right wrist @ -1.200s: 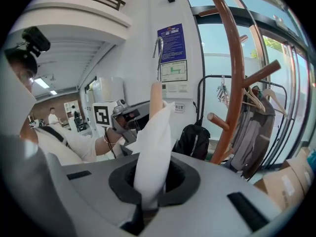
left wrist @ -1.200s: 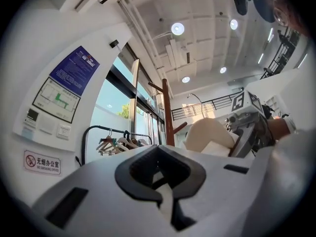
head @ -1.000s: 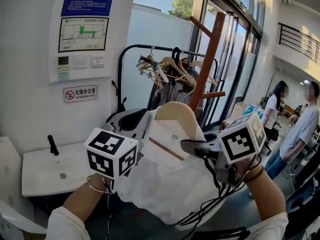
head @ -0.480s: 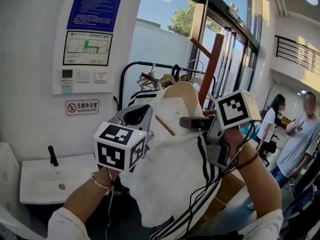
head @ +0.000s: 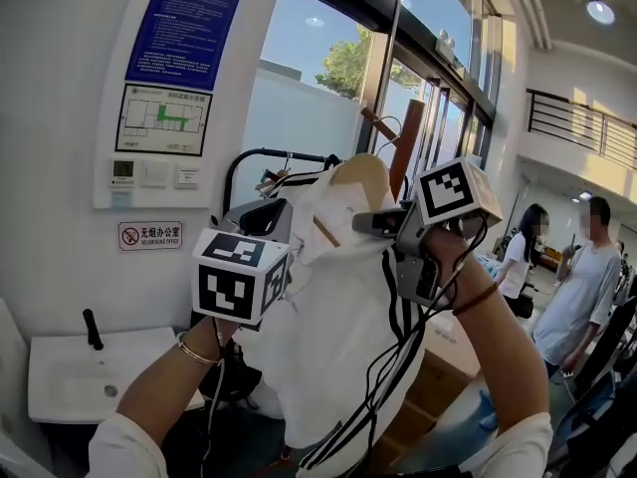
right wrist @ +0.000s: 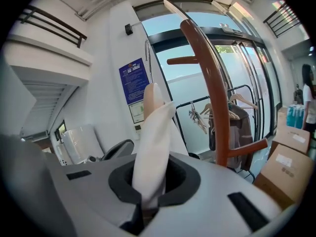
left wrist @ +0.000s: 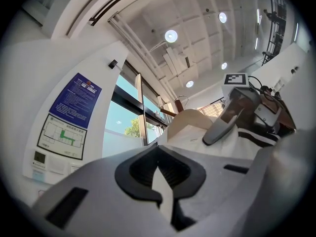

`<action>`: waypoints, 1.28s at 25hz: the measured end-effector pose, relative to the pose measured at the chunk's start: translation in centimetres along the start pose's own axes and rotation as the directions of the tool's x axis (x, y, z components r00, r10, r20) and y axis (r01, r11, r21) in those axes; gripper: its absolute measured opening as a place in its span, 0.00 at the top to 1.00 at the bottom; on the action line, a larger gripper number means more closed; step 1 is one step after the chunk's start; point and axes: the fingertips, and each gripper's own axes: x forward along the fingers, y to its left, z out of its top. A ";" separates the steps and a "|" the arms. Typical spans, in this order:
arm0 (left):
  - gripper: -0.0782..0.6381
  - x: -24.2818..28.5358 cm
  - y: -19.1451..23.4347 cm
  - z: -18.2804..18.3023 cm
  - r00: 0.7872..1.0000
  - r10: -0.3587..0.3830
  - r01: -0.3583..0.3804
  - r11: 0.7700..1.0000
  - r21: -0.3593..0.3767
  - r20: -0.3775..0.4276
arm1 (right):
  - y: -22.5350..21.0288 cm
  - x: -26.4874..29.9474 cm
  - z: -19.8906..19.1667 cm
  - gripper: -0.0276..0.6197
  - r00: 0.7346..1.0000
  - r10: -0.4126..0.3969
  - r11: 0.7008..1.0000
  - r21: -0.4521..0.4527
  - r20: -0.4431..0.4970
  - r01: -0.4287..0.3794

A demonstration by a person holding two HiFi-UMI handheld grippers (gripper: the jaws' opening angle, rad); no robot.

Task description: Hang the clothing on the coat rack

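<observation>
The left gripper (left wrist: 163, 181) and right gripper (right wrist: 148, 191) are each clamped tight on the white black-striped garment (head: 338, 337), which is held between them. Just beyond the right gripper stands the brown wooden coat rack (right wrist: 207, 83), and a black metal hanger rail (head: 284, 155) is behind it.

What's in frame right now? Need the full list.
jacket: one, white with black stripes, centre, on the hanger
hanger: one, pale wood, in the jacket's collar
coat rack: one, brown wood, behind the jacket
garment rail: one, black, by the window, hung with hangers and clothes
poster: one, blue, wall upper left
floor plan: one, white and green, under the poster
no-smoking sign: one, red and white, wall left
sink: one, white, lower left
cardboard boxes: two, brown, floor right
people: two, light tops, far right
left tool: grey, shut on jacket fabric
right tool: grey, shut on jacket fabric
</observation>
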 end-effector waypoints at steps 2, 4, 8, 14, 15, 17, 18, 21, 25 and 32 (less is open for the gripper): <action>0.88 0.3 0.0 0.5 1.000 -0.001 0.001 1.000 0.009 0.004 | -0.1 -0.3 1.0 0.92 1.000 -0.012 0.999 0.031 0.022 0.012; 0.88 0.6 -0.1 1.4 1.000 -0.008 0.008 1.000 0.009 0.004 | 0.1 -0.8 2.4 0.91 0.999 -0.027 0.997 0.071 0.039 0.024; 0.88 1.2 -0.3 1.8 1.000 -0.027 0.027 1.000 0.010 0.003 | 0.0 -0.8 4.5 0.91 0.996 -0.028 0.987 0.160 0.081 0.015; 0.88 1.8 -0.9 1.1 0.999 -0.051 0.051 0.999 0.007 0.003 | -0.6 0.2 5.7 0.89 0.993 -0.014 0.962 0.272 0.119 -0.019; 0.88 1.9 -0.9 1.0 0.999 -0.052 0.052 0.999 0.010 0.005 | -0.7 0.4 5.9 0.89 0.992 -0.013 0.958 0.285 0.126 -0.023; 0.88 2.1 -0.8 0.6 0.998 -0.056 0.056 0.998 0.011 0.010 | -1.1 0.9 6.3 0.89 0.990 -0.011 0.950 0.311 0.144 -0.035; 0.88 2.2 -0.6 0.2 0.998 -0.059 0.059 0.998 0.012 0.013 | -1.4 1.3 6.4 0.89 0.988 -0.009 0.946 0.322 0.153 -0.042; 0.88 2.6 0.2 -1.8 0.998 -0.065 0.064 0.998 0.025 0.022 | -2.4 3.0 6.3 0.88 0.983 0.002 0.939 0.337 0.186 -0.066; 0.88 2.7 0.6 -2.6 0.997 -0.071 0.071 0.997 0.019 0.022 | -2.7 3.3 6.8 0.87 0.976 0.007 0.930 0.358 0.219 -0.087; 0.88 2.8 0.8 -2.6 0.996 -0.089 0.089 0.996 0.001 0.012 | -4.2 4.4 6.9 0.85 0.978 -0.012 0.899 0.431 0.210 -0.082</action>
